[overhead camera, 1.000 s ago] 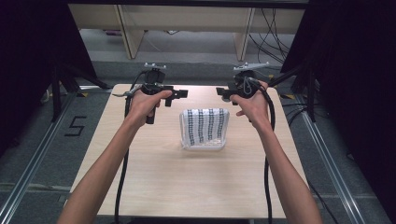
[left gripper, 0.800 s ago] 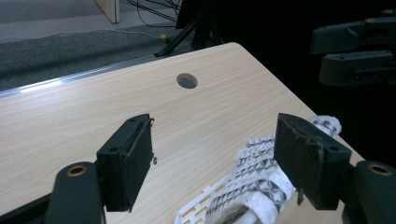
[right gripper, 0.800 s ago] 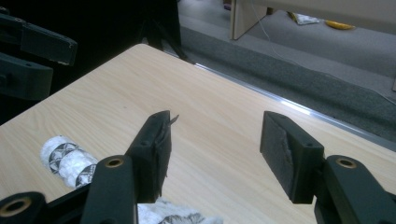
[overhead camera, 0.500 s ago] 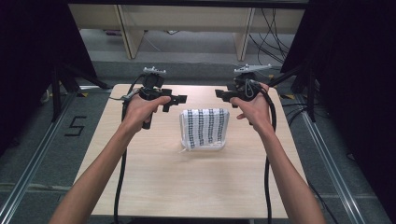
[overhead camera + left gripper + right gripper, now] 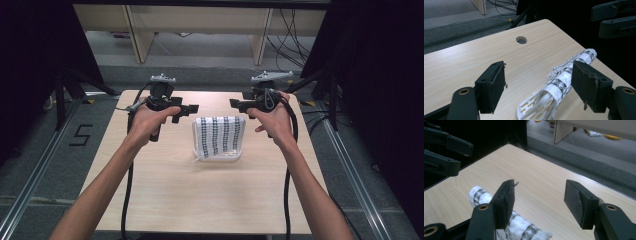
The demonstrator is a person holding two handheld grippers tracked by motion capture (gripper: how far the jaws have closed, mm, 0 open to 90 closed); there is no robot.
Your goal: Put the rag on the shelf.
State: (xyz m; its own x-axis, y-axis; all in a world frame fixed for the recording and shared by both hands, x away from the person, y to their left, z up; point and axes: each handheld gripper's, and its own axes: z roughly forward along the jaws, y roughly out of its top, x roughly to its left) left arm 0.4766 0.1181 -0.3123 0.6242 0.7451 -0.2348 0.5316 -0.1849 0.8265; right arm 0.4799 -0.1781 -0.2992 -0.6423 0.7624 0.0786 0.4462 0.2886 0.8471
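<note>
Both grippers up over the far half of the table, nothing in either.

I see my left gripper point(image 5: 192, 108) and right gripper point(image 5: 233, 104) facing each other above the wooden table point(image 5: 165, 190), each with jaws wide apart and empty. The patterned black-and-white cloth point(image 5: 220, 136) lies draped over a white slatted rack point(image 5: 529, 110) near the table's middle, below and between the two grippers, touched by neither.
</note>
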